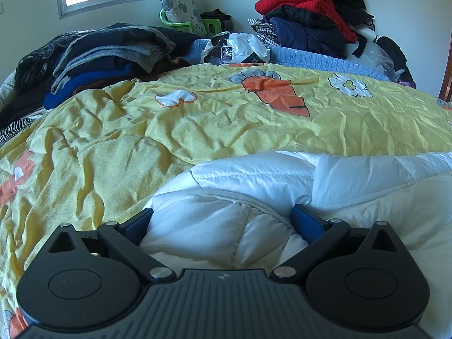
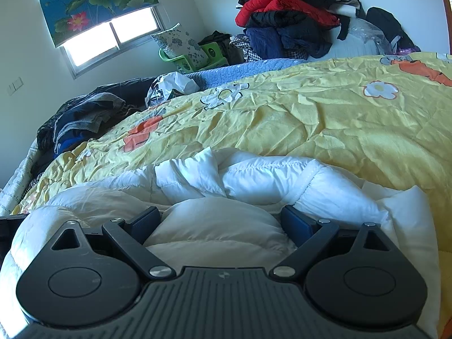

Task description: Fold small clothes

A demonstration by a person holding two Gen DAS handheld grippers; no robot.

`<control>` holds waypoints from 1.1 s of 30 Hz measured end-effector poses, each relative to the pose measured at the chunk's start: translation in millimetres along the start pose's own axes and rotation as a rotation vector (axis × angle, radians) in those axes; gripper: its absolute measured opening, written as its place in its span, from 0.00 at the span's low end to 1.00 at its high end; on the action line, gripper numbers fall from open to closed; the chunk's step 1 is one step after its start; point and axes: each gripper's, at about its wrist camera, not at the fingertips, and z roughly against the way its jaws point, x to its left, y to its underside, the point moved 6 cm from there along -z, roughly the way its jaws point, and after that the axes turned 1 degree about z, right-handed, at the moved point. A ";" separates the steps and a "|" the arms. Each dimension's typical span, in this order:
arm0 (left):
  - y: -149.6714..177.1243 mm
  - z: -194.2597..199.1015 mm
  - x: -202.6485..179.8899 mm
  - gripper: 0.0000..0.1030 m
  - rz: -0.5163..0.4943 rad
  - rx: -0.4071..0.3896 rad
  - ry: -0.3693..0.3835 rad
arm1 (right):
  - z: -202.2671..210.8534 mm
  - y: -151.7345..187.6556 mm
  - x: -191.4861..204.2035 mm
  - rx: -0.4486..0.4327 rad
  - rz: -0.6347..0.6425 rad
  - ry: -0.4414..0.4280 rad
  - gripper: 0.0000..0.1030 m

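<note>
On the wrinkled yellow bedspread (image 1: 197,130) printed with orange carrots and white flowers lies a puffy white quilted garment (image 1: 254,197), its stitched channels bunched into soft folds at the near edge of the bed. At far left in the left wrist view, a slumped heap of grey and blue knitwear (image 1: 107,59) rests on the bed, then a green plastic basket (image 1: 183,24) holding a grey floral cushion (image 1: 178,5), then a crinkled white plastic bag (image 1: 237,48), and at right a tall pile of red, black and navy padded jackets (image 1: 310,14). The left gripper (image 1: 223,219) has its blue-padded fingers spread wide with white fabric bulging between them. The right gripper (image 2: 221,220) is likewise spread, a rounded fold of the garment (image 2: 214,226) between its fingers.
</note>
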 end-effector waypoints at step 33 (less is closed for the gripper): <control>132.5 150.8 101.7 0.99 0.949 -0.041 0.246 | 196.6 113.5 -66.8 -0.063 -0.830 -0.112 0.81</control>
